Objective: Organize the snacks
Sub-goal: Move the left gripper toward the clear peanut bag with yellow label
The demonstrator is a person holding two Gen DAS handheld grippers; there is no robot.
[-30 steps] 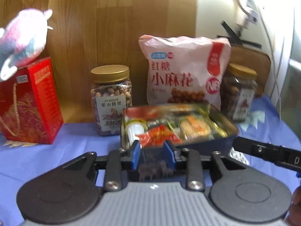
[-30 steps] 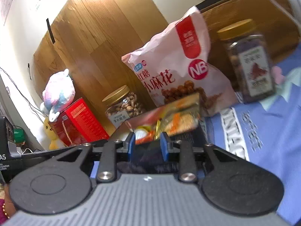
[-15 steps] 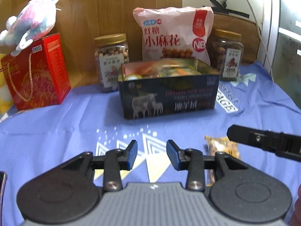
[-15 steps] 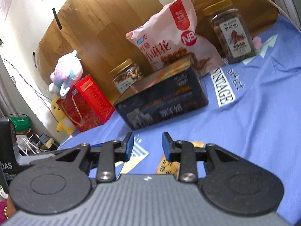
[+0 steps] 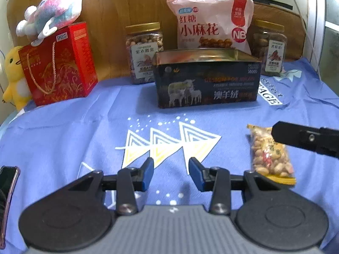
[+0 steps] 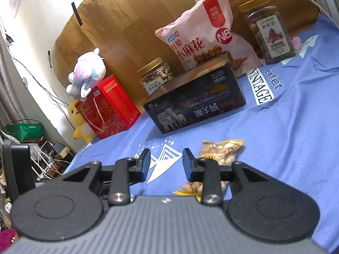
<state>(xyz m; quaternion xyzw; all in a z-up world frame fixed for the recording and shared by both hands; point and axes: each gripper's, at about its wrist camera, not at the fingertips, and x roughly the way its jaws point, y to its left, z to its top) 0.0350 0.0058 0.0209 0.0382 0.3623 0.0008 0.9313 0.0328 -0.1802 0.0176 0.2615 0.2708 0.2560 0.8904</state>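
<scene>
The peanut packet (image 5: 270, 152) lies flat on the blue cloth (image 5: 63, 131), near side of the scene, well short of the dark tin box (image 5: 206, 78). Its long axis runs near to far, one yellow sealed end toward the camera, the other toward the tin. The left gripper (image 5: 171, 172) hovers over the printed triangles to the packet's left; its jaws have just been opening and stand parted, nothing between them. The right gripper (image 6: 166, 163) also has its jaws apart and empty, the packet lying just to their right and partly under the right finger.

The left wrist view shows the whole packet and the right gripper's dark body reaching over its far end. The right wrist view hides the packet's middle, but shows cables and clutter off the left edge.
</scene>
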